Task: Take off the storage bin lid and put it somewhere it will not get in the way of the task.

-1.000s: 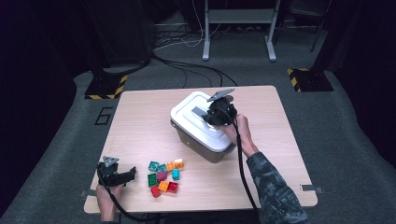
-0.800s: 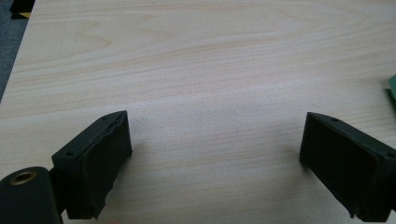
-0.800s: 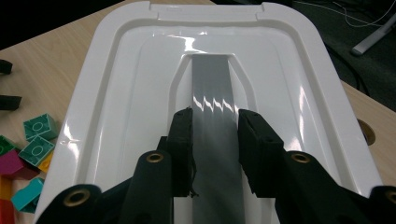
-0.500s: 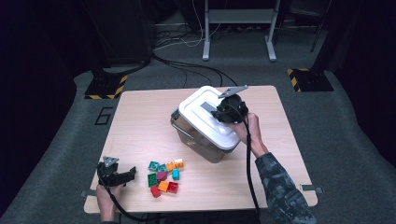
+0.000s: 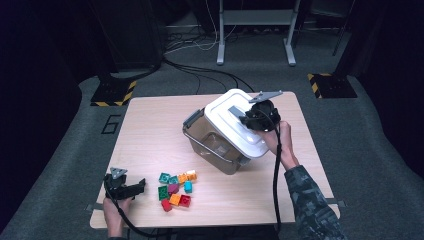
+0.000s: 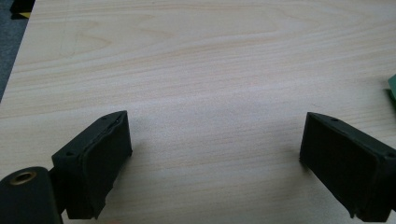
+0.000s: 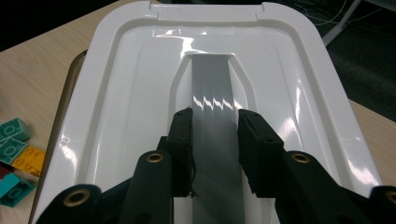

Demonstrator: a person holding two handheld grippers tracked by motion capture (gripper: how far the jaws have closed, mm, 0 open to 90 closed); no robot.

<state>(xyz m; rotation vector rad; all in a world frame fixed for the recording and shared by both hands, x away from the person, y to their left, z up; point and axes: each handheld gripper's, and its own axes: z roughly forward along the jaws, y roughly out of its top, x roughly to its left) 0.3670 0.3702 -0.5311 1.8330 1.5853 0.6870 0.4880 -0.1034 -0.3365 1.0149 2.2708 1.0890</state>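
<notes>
A white lid [image 5: 231, 131] with a grey handle strip [image 7: 212, 88] lies tilted over a brownish see-through box [image 5: 210, 145] at the table's middle. It is shifted toward the right, so the box's left side is uncovered. My right gripper [image 5: 248, 119] is shut on that handle; in the right gripper view the right gripper [image 7: 215, 119] has a pad on each side of the strip. My left gripper [image 5: 137, 187] rests open near the front left corner. In the left gripper view only bare wood lies between the wide-apart jaws of the left gripper [image 6: 215, 140].
Several coloured bricks [image 5: 176, 189] lie in a cluster in front of the box, right of my left gripper; some bricks [image 7: 14, 149] show beside the lid. A green brick edge [image 6: 392, 88] peeks in. The wooden table [image 5: 150, 130] is bare at back left. Cables and stands lie on the floor behind.
My right gripper has carried the lid to the right and slightly up, so it slides off the box and uncovers its left side. The left gripper has stayed put.
</notes>
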